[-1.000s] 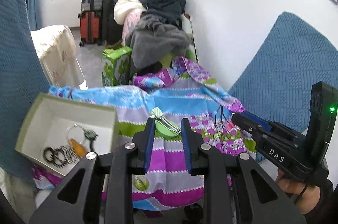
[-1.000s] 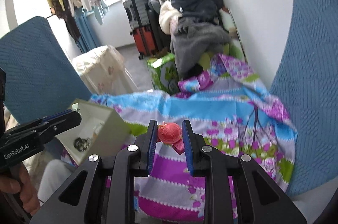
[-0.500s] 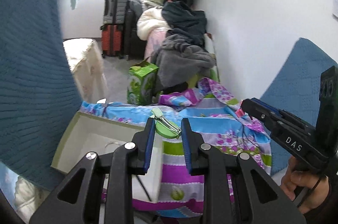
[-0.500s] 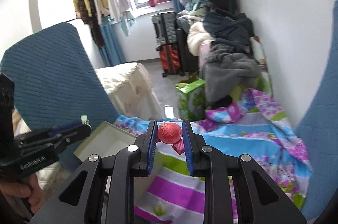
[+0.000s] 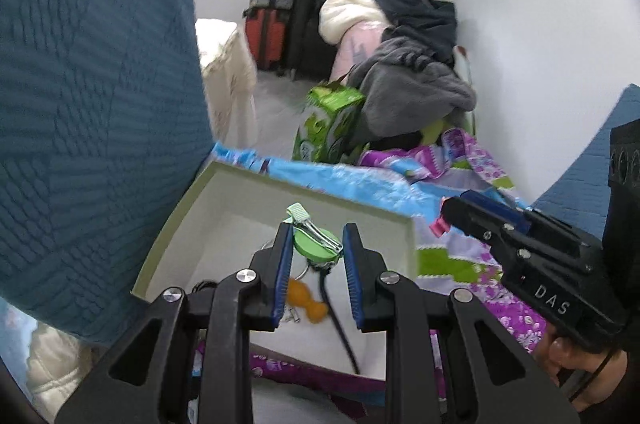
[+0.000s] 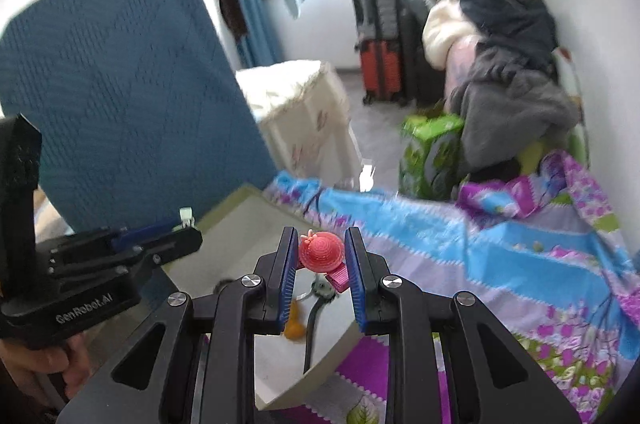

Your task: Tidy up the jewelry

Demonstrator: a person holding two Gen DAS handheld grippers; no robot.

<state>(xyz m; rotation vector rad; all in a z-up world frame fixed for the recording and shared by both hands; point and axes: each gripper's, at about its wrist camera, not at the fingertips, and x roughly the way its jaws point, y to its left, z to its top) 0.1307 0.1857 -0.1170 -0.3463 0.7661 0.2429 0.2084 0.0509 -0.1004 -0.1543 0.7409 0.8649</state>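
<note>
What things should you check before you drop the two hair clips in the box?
1. Left gripper grips the green clip: ok.
2. Right gripper grips the red hat clip: ok.
3. Green clip hangs over the open box: ok.
4. Red hat clip hangs over the box: ok, though near its edge.
5. Free room on the box floor beside the orange piece and black cord: ok.
6. Both grippers apart from each other: ok.
</note>
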